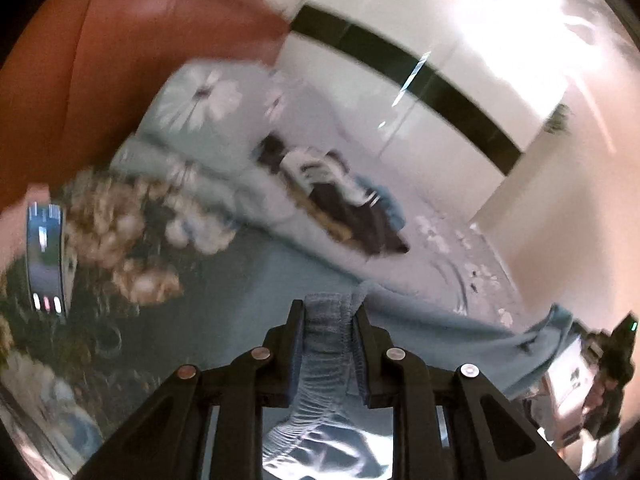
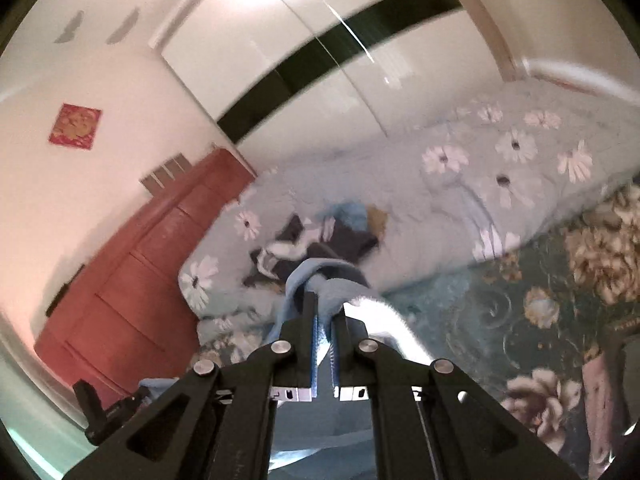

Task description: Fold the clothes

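A light blue garment (image 1: 440, 332) with a ribbed elastic band hangs between both grippers, lifted above the bed. My left gripper (image 1: 328, 312) is shut on the ribbed band, which bunches between its fingers. In the right wrist view my right gripper (image 2: 325, 312) is shut on another bunched part of the blue garment (image 2: 316, 280), with a pale lining showing beside it. A heap of other clothes (image 1: 340, 196), dark, white and blue, lies farther back on the bed; in the right wrist view the heap of other clothes (image 2: 320, 236) sits just beyond the held cloth.
The bed carries a pale blue floral quilt (image 2: 500, 168) and a dark green flowered blanket (image 2: 540, 300). A red-brown headboard (image 1: 120, 60) stands at the left, white wardrobe doors (image 1: 420, 20) behind. A phone (image 1: 46, 256) shows at the left edge. The other gripper (image 1: 620, 344) appears at far right.
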A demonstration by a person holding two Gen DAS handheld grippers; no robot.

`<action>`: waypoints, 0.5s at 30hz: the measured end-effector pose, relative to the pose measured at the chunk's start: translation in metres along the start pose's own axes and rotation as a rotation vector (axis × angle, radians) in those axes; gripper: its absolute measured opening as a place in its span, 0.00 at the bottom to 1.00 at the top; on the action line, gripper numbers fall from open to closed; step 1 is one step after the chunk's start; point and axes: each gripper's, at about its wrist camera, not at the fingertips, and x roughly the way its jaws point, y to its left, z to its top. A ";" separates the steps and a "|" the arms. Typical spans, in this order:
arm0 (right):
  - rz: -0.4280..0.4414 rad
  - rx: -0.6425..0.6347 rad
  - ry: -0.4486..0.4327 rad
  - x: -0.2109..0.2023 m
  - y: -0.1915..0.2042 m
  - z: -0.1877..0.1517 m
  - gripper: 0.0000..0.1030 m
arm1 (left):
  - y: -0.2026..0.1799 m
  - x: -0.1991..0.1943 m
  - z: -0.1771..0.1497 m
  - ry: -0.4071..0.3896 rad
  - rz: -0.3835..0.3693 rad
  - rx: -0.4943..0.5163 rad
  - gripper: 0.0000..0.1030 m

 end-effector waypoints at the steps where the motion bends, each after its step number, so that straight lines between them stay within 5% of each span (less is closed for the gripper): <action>1: -0.008 0.027 0.028 0.012 -0.008 -0.003 0.05 | 0.005 0.011 -0.002 0.022 0.008 -0.020 0.23; 8: -0.093 0.064 0.103 0.099 -0.048 0.008 0.05 | 0.010 0.091 0.014 0.130 0.097 -0.026 0.23; 15: -0.054 -0.099 -0.055 0.124 -0.020 0.061 0.05 | -0.014 0.125 0.056 0.066 0.135 0.082 0.23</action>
